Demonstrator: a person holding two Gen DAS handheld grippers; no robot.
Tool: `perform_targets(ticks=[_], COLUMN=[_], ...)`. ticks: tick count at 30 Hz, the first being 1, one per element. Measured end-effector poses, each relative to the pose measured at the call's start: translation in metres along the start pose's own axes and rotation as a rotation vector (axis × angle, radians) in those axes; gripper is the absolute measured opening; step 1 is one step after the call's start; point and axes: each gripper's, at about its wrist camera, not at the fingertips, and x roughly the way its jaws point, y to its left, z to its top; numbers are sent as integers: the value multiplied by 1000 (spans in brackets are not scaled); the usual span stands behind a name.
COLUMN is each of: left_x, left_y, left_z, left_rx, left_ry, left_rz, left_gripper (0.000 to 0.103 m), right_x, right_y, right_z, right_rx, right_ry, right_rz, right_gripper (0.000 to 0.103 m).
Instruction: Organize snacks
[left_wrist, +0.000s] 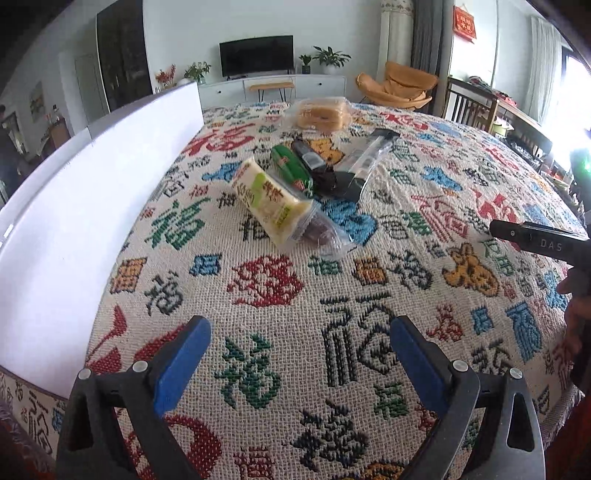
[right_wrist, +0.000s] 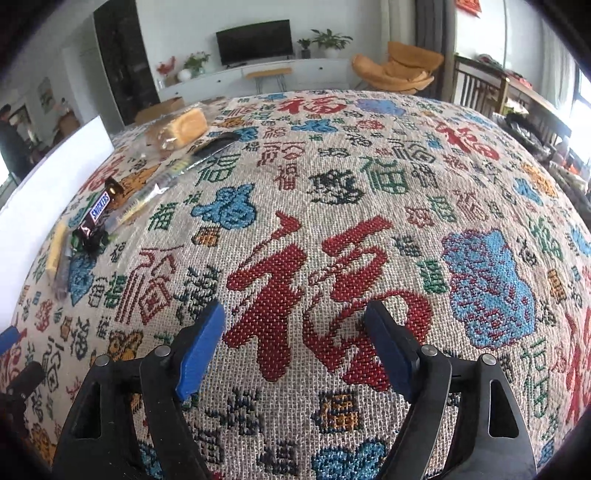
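Observation:
A heap of snacks lies on the patterned tablecloth: a cream and green packet, a green packet, a dark bar, a clear bag with a black end, and wrapped bread farthest away. My left gripper hovers over bare cloth short of the heap, open, nothing between its blue pads. In the right wrist view the heap sits far left, with a Snickers bar and the bread. My right gripper is open over a big red character, holding nothing.
A tall white panel stands along the left side of the table, close beside the heap. A black finger of the other gripper reaches in from the right. Wooden chairs stand beyond the far right edge. A person stands far off at left.

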Motion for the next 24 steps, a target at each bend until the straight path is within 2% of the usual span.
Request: perform_targets(ticks=[3, 5, 8, 24], left_x=[0, 6, 7, 9], left_y=[-1, -1, 2, -1], left_z=[0, 0, 1, 1], left_rx=[15, 28, 7, 14], left_ry=[-3, 20, 21, 24], left_rz=[6, 6, -11, -2], left_gripper=[97, 97, 97, 101], right_x=[5, 6, 6, 5], right_y=[12, 9, 10, 11], right_z=[-2, -2, -4, -3], right_rx=[-53, -38, -43, -43], right_ry=[14, 16, 15, 15], right_rz=[-51, -36, -42, -42], right_gripper=[87, 88, 88, 89])
